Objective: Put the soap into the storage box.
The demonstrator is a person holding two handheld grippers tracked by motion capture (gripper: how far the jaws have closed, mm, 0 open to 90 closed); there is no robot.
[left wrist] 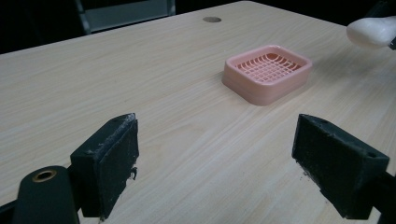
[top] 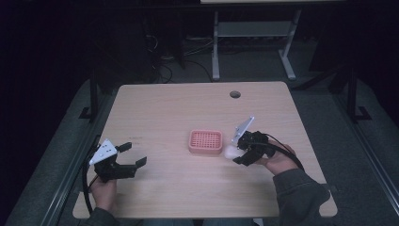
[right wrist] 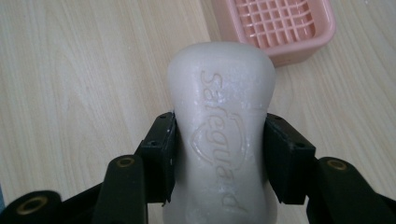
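Note:
A pink slotted soap dish (top: pixel 205 141) sits near the middle of the wooden table (top: pixel 164 108). My right gripper (top: pixel 239 151) is just right of the dish, shut on a white bar of soap (top: pixel 230 151). In the right gripper view the soap (right wrist: pixel 222 121) is pinched between both pads above the table, with the dish (right wrist: pixel 280 25) beyond it. My left gripper (top: pixel 132 155) rests open at the front left, nothing between its jaws. In the left gripper view the dish (left wrist: pixel 267 72) lies ahead and the soap (left wrist: pixel 371 31) shows at the top right.
A round cable hole (top: pixel 235 94) is in the table's far edge. Table legs and cables stand on the dark floor behind. Bare wood stretches between the left gripper and the dish.

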